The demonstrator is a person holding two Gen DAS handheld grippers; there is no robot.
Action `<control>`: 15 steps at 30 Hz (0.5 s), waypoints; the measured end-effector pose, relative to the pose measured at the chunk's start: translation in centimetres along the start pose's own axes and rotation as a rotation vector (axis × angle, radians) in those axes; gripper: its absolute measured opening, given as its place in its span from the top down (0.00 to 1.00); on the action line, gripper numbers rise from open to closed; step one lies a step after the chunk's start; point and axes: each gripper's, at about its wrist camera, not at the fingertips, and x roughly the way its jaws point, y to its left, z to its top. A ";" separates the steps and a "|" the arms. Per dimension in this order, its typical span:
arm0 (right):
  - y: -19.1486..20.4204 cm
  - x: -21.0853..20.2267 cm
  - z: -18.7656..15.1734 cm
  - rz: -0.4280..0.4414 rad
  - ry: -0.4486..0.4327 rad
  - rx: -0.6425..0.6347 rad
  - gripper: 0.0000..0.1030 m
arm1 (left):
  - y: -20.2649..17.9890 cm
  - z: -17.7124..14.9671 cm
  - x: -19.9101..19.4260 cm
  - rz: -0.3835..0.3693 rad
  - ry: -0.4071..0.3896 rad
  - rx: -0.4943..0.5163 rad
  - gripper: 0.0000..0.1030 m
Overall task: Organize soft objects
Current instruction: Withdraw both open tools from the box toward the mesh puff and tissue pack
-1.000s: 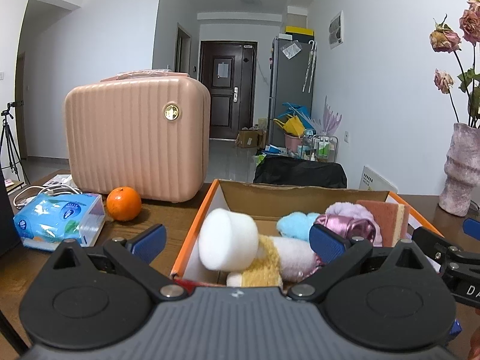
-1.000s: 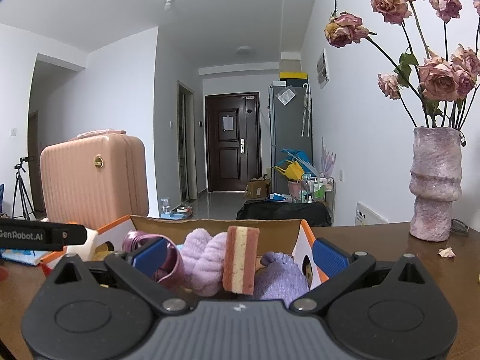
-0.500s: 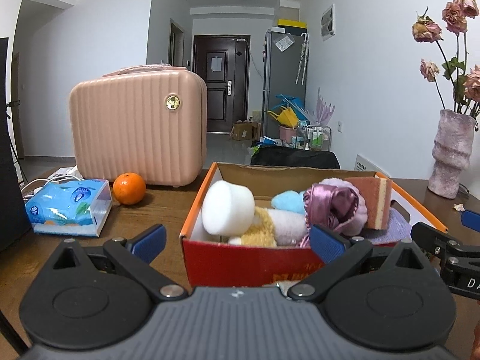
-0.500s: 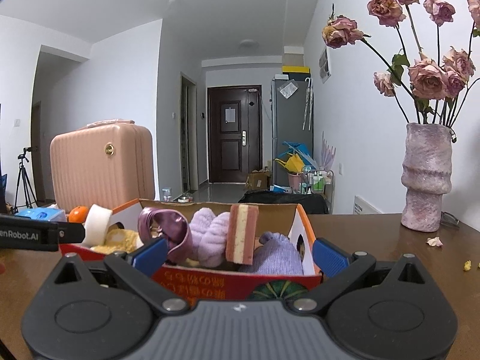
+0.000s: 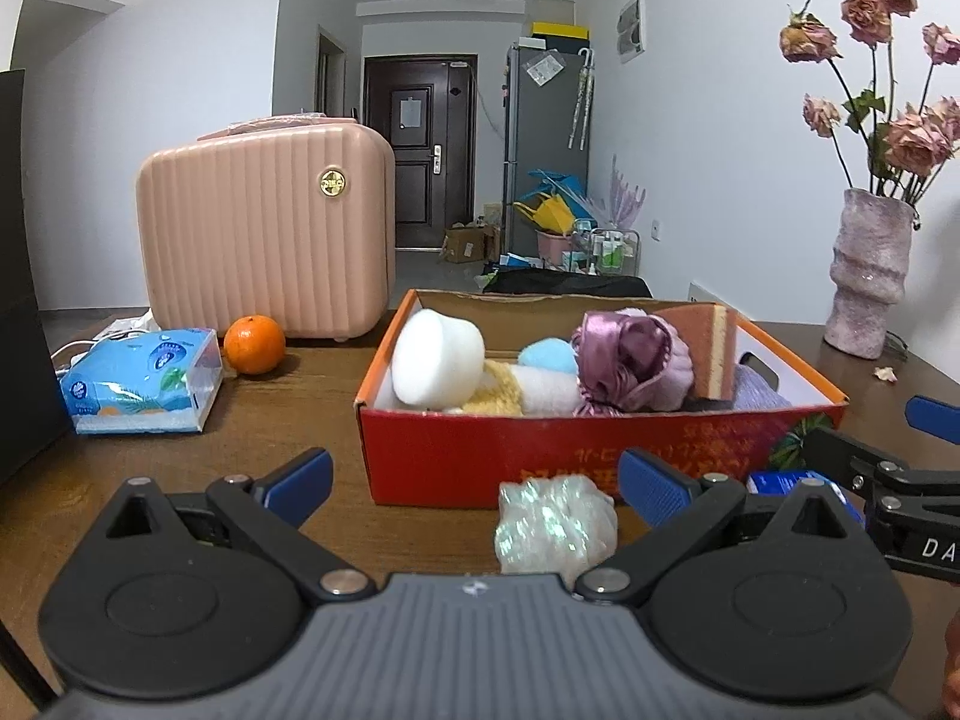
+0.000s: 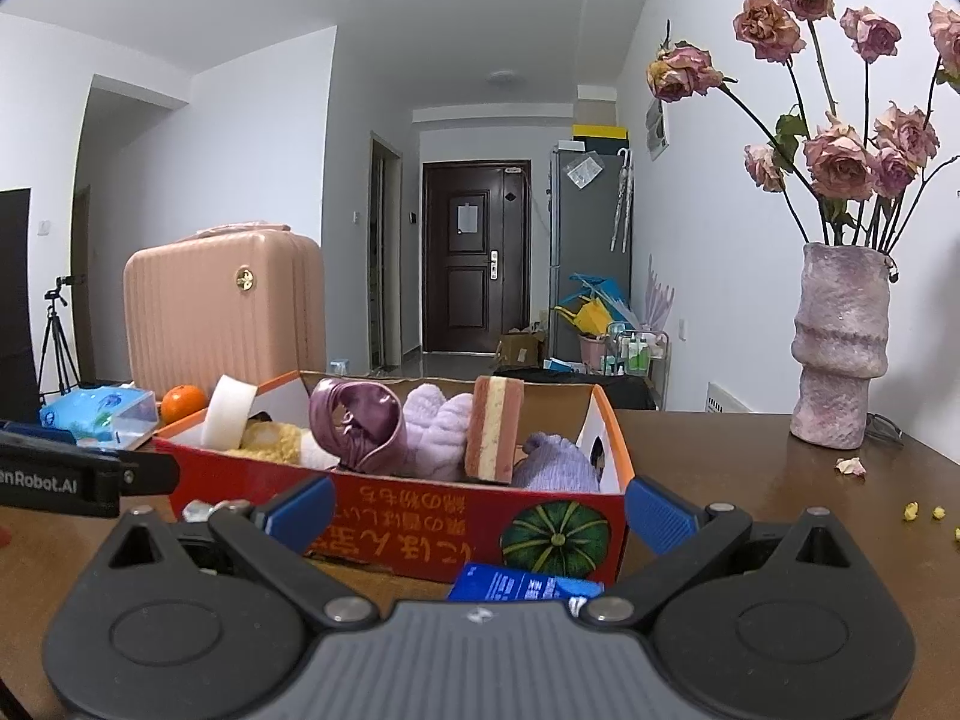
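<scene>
Soft objects fill red box (image 5: 540,450) at frame center on table (image 5: 300,396); iridescent puff (image 5: 555,531) lies before it. Left gripper (image 5: 474,480) and right gripper (image 6: 477,507) spread wide, empty. Suitcase (image 5: 264,228), orange (image 5: 254,344), tissue pack (image 5: 141,381) left.

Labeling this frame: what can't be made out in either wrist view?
- Blue packet: right wrist view, near end behind the right hand-held gripper body; print too small.
- Iridescent white wad: left wrist view, lower part behind the left hand-held gripper; identity unclear.
- Box bottom: both views, buried under soft items.
- Box lettering: upside down, unreadable.
</scene>
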 end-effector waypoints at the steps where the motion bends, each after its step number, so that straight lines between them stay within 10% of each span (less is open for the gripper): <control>1: 0.0 -0.2 0.0 0.000 0.002 -0.001 0.00 | 0.0 -0.1 -0.2 -0.003 0.002 0.001 0.00; 15: 0.2 -2.4 -0.6 -0.008 0.019 -0.005 0.00 | -0.1 -1.6 -2.4 -0.014 0.027 0.007 0.00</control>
